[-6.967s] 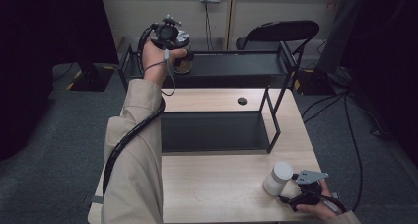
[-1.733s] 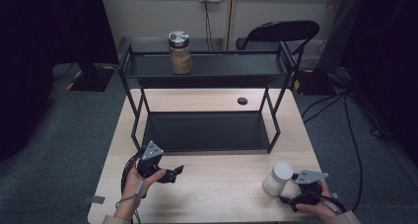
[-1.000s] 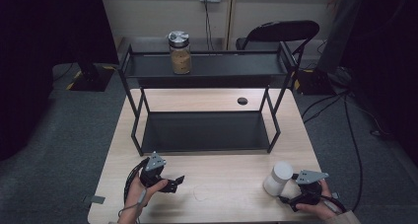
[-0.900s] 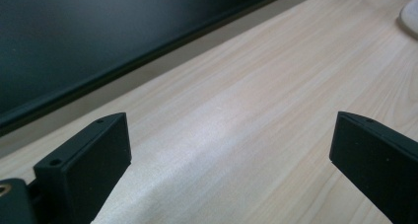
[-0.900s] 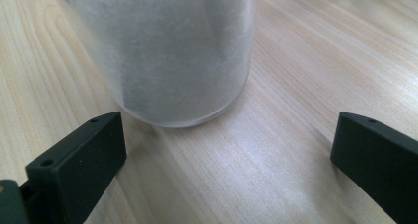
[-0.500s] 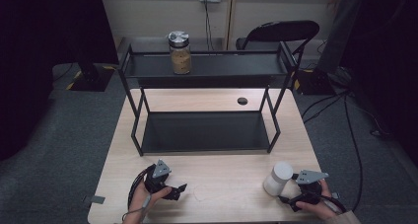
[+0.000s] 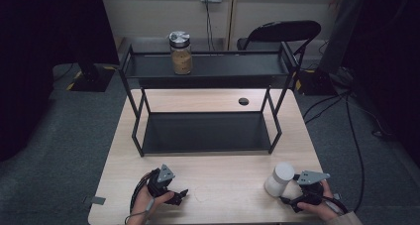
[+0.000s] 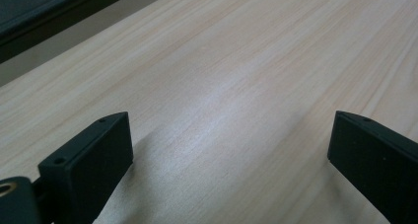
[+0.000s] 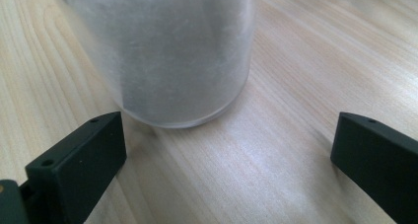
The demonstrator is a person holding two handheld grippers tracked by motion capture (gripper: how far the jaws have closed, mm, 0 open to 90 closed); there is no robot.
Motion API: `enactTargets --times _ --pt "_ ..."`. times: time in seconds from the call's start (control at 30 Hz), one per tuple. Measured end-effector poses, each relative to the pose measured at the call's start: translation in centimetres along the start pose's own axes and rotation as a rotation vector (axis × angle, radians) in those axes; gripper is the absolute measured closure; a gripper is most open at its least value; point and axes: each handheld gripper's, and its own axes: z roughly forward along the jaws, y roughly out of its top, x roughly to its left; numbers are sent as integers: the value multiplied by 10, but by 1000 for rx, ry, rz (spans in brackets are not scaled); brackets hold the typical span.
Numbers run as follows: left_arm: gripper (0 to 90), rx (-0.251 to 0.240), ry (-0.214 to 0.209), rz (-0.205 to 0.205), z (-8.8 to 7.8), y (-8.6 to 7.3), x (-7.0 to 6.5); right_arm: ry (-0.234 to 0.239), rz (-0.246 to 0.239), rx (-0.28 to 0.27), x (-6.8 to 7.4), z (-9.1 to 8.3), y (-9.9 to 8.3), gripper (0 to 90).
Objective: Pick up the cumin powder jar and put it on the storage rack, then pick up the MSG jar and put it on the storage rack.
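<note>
A glass jar [image 7: 181, 54] with a metal lid and brown contents stands on the top shelf of the black rack [image 7: 233, 70]. A white frosted jar [image 7: 280, 179] stands upright on the table at the front right; in the right gripper view this white jar [image 9: 172, 51] is just ahead of the jaws, apart from them. My right gripper [image 7: 292, 201] is open beside it; in its own view the right gripper [image 9: 226, 165] has bare wood between its jaws. My left gripper [image 7: 181, 195] lies low at the front left, and the left gripper [image 8: 229, 160] is open over bare wood.
The black two-tier rack stands on the back half of the wooden table [image 7: 223, 185], its lower shelf [image 7: 205, 132] bare. A cable hole [image 7: 243, 101] is in the tabletop behind it. A folding chair [image 7: 277, 32] stands beyond the table.
Seven seconds ago my left gripper was up at the brown jar on the top shelf. It has since come down to the table's front left, sinking slightly over the last second. The right has not moved.
</note>
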Motion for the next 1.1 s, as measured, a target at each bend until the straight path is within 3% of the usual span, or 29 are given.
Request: enactTargets --times 0.23,0.7,0.87,1.1 --pt "27 8 15 22 3 -1 -3 0 0 0 0 0 0 0" --pt "0 -8 21 16 5 -5 -3 4 3 -2 -1 0 0 0" --pt "0 -9 22 15 5 -5 -3 17 33 -9 -4 -2 -1 10" --pt "0 -9 22 15 5 -5 -3 12 5 -22 1 -6 6 9"
